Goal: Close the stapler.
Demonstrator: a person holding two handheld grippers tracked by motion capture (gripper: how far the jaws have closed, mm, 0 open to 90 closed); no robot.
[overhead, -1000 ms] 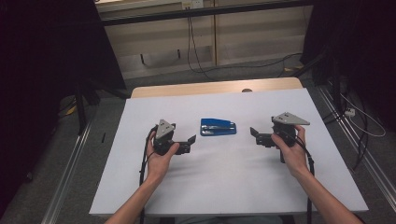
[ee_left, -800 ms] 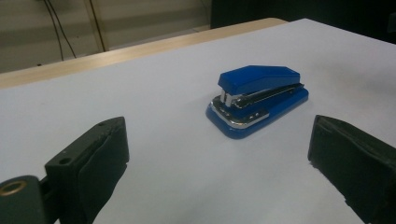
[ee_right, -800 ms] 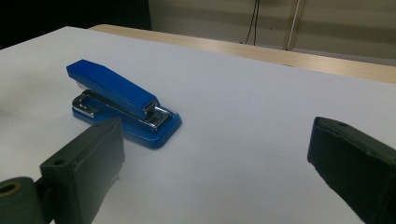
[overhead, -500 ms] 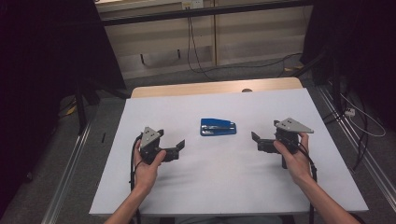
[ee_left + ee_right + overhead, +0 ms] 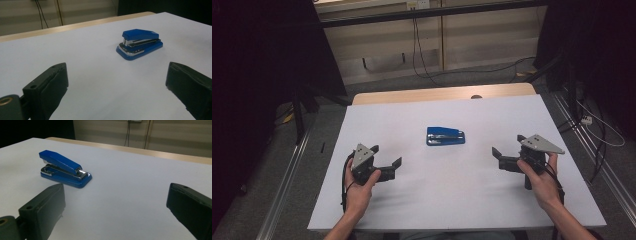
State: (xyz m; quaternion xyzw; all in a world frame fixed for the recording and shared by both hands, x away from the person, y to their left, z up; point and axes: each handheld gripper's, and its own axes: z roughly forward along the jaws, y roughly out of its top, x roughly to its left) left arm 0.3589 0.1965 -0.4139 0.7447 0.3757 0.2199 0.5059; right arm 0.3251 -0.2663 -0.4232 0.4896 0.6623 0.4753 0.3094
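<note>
A blue stapler (image 5: 445, 135) lies flat near the middle of the white table (image 5: 437, 200), with nothing touching it. My left gripper (image 5: 387, 159) is held low at the near left, open and empty, its jaws pointing toward the stapler. My right gripper (image 5: 508, 147) is at the near right, also open and empty, facing the stapler from the other side. In the left gripper view the stapler (image 5: 138, 43) sits well beyond the spread jaws of the left gripper (image 5: 117, 82). In the right gripper view the stapler (image 5: 63, 168) lies ahead and left of the right gripper (image 5: 116, 205).
A bare wooden strip (image 5: 442, 94) runs along the table's far edge. Beyond it are a floor with cables (image 5: 422, 60) and a pale wall panel. Metal rails (image 5: 287, 175) flank the table on both sides.
Both grippers have drawn back from the stapler toward the near edge, the left one farther and to the left. The stapler has not moved.
</note>
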